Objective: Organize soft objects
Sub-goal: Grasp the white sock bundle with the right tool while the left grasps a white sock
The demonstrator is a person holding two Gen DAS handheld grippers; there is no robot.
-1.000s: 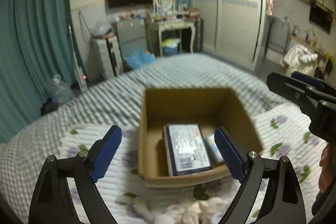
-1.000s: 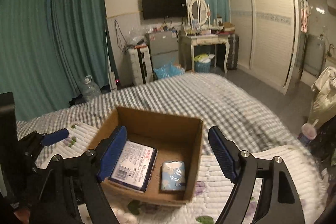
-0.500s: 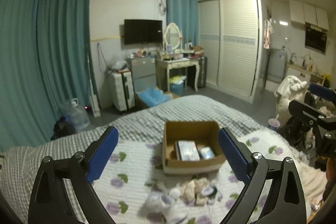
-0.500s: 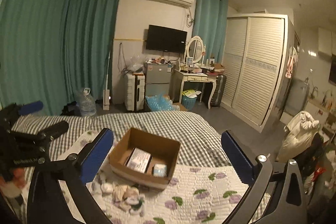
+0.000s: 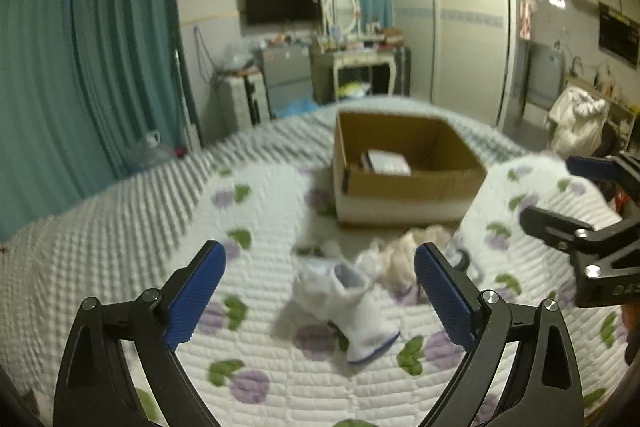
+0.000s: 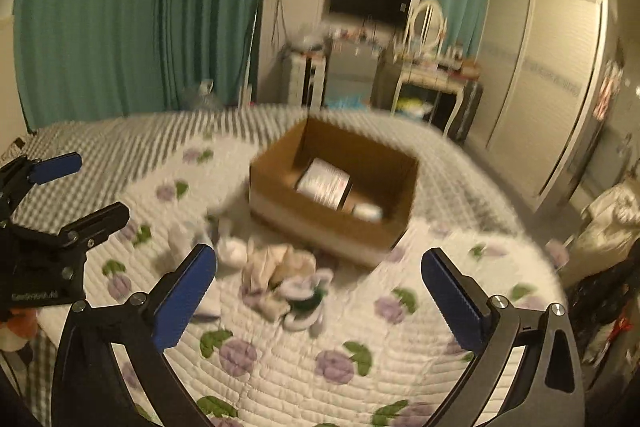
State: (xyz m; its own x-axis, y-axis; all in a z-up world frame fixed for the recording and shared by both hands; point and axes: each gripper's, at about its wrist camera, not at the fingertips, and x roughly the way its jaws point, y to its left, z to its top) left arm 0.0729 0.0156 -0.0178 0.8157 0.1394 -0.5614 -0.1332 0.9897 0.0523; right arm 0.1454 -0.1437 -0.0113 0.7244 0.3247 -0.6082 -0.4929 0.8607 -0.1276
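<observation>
We read no text. The packet (image 6: 325,184) inside the cardboard box (image 6: 320,223) carries a printed label, too blurred. White lettering on the left gripper (image 6: 34,295) body is illegible too.

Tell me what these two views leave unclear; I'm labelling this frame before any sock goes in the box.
- Sock pile, right wrist view: motion blur, so no item count.
- Cardboard box, left wrist view: near wall hides most of its floor.
- Flat package, right wrist view: label print blurred, unreadable.
- White sock, left wrist view: soft focus; single or pair unclear.
</observation>
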